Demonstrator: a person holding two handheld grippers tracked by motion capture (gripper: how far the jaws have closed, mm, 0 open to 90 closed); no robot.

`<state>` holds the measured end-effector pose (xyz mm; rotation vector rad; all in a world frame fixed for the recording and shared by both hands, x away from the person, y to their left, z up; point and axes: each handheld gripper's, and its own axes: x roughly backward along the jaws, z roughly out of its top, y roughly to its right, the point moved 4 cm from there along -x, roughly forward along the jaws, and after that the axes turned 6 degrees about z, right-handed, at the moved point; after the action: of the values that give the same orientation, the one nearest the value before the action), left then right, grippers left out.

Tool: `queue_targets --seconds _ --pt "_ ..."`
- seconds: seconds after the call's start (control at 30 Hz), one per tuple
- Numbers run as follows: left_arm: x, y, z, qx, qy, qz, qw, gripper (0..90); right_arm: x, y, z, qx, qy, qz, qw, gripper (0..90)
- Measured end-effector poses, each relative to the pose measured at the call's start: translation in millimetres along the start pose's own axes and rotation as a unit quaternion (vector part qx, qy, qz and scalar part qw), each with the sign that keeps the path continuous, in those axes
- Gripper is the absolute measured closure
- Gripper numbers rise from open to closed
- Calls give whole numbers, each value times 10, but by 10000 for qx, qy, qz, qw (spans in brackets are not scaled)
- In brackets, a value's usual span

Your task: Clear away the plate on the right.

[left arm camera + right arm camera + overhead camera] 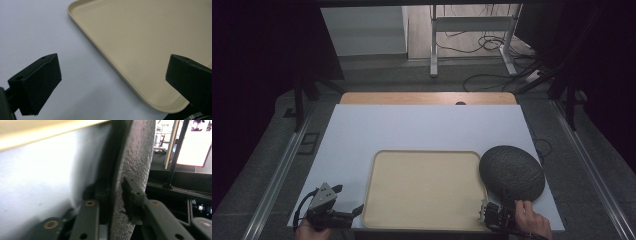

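Note:
A dark grey, rough-textured round plate [512, 172] sits at the right of a beige tray [424, 190] and overlaps the tray's right rim. My right gripper [503, 201] is shut on the plate's near rim; in the right gripper view the plate [137, 152] stands edge-on between the jaws of that gripper [116, 190]. My left gripper [348, 199] is open beside the tray's near left corner, holding nothing. In the left gripper view, the left gripper [112, 82] has its jaws spread wide around a corner of the tray [140, 37].
A white sheet [422, 125] covers the table, with a strip of wood [427, 98] showing at the far edge. Beyond the table are a metal stand [434, 45] and cables [492, 45] on the floor. A hand [532, 220] holds the right gripper.

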<state>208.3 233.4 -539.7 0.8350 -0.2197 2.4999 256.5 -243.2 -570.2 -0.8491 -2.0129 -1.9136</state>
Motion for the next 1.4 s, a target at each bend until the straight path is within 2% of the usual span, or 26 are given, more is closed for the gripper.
queue_targets --seconds 0.13,0.23,0.3,0.43,0.67,0.83,1.0,1.03,1.1,1.13,1.23,1.3,1.33,1.37,1.4 --pt "0 -1 0 -2 -2 0 10000 0 18 9 10 79 8 -147 9999 821" --pt "-2 -2 -1 0 -6 -2 10000 0 51 56 2 -134 92 -178 9997 843" --pt "-3 1 0 -10 -9 -7 10000 0 65 69 -12 -169 141 -220 9995 847" --pt "-5 7 -2 -38 -33 3 10000 0 83 102 -39 -280 214 -152 9993 848" --pt "-4 4 0 -32 -29 2 10000 0 139 130 -39 -269 330 -302 9986 829" --pt "-3 3 -1 -33 -26 4 10000 0 179 156 -24 -253 425 -519 9974 831" --pt "-5 3 1 -30 -24 5 10000 0 200 158 -12 -184 507 -520 9972 823" --pt "-7 3 1 -31 -28 7 10000 0 208 151 -4 -245 495 -499 9972 820" --pt "-8 4 1 -32 -29 6 10000 0 218 159 5 -147 505 -515 9973 818" --pt "-9 4 2 -33 -30 6 10000 0 223 149 15 -218 538 -512 9970 816" --pt "-11 5 1 -35 -35 6 10000 0 241 150 36 -197 581 -555 9966 816" --pt "-13 5 1 -36 -37 6 10000 0 256 160 50 -119 633 -585 9962 817" --pt "-14 5 1 -36 -37 7 10000 0 246 159 66 -122 751 -373 9964 817" --pt "-14 6 2 -36 -36 7 10000 0 253 160 74 -86 787 -354 9962 816" --pt "-15 6 2 -38 -37 6 10000 0 260 151 86 -162 797 -366 9960 816"
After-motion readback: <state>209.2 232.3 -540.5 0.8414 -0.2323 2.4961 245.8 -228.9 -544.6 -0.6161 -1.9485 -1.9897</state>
